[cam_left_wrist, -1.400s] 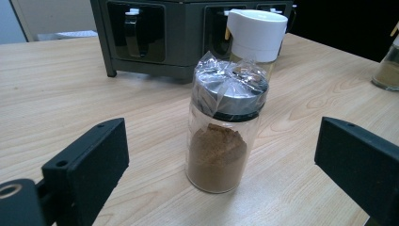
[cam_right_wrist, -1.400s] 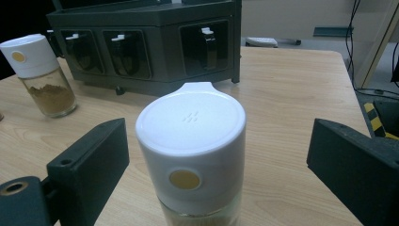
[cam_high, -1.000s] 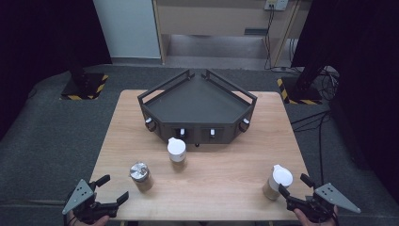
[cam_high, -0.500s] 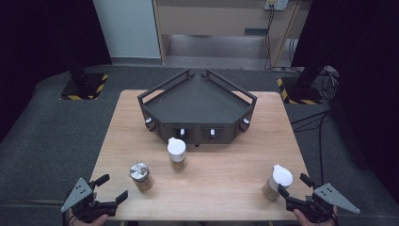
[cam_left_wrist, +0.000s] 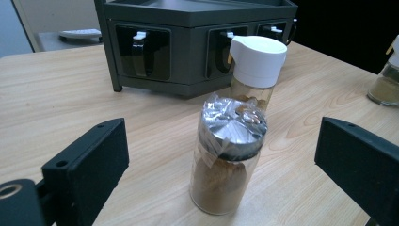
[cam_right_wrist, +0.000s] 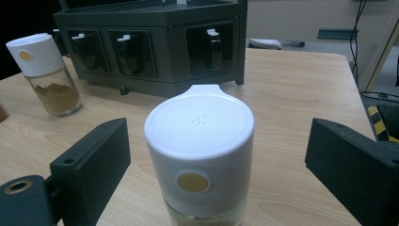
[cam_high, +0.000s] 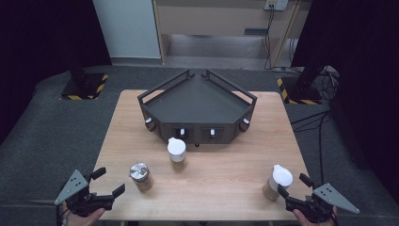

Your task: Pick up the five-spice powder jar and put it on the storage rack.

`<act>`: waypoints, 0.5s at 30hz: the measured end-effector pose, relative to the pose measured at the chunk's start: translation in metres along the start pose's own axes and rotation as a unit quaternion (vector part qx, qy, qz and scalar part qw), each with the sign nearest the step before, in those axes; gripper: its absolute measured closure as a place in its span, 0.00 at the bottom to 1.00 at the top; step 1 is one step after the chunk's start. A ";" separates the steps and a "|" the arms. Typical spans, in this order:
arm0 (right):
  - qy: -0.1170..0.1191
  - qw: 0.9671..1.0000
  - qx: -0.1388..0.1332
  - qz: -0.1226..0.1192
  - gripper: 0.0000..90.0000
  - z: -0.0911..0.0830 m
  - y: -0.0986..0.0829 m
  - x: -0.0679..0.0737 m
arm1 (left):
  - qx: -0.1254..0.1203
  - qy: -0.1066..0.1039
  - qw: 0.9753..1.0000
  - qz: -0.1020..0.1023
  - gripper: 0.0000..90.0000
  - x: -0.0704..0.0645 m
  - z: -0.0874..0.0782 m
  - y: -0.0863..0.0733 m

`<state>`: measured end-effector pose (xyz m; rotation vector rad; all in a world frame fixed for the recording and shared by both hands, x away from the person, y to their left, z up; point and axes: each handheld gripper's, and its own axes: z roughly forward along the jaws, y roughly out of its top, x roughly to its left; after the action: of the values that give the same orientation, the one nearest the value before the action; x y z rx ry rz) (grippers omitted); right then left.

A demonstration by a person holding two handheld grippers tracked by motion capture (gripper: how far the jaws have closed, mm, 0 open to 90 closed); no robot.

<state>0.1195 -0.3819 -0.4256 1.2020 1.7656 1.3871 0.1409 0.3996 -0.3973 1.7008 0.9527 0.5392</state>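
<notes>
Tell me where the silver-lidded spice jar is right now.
In the high view the silver-lidded spice jar stands near the table's front left, just ahead of the open left tool, with a white-capped jar behind it to the right.

The high view looks forward and down from above the person's side, taking in the whole light wooden surface from some way off. The left gripper view sits low and close, facing a foil-capped glass jar of brown powder. The right gripper view sits nearer still, behind a white-lidded glass jar. All three share the dark grey angular metal rack and the middle white-capped glass jar.
</notes>
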 end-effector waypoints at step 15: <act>0.002 1.000 -0.001 0.002 0.09 0.000 0.000 -0.001 | 0.036 -0.027 0.999 0.025 0.03 0.009 0.026 0.025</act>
<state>0.1197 -0.3830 -0.4261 1.2039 1.7646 1.3940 0.1738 0.3889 -0.3834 1.7992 0.9012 0.4948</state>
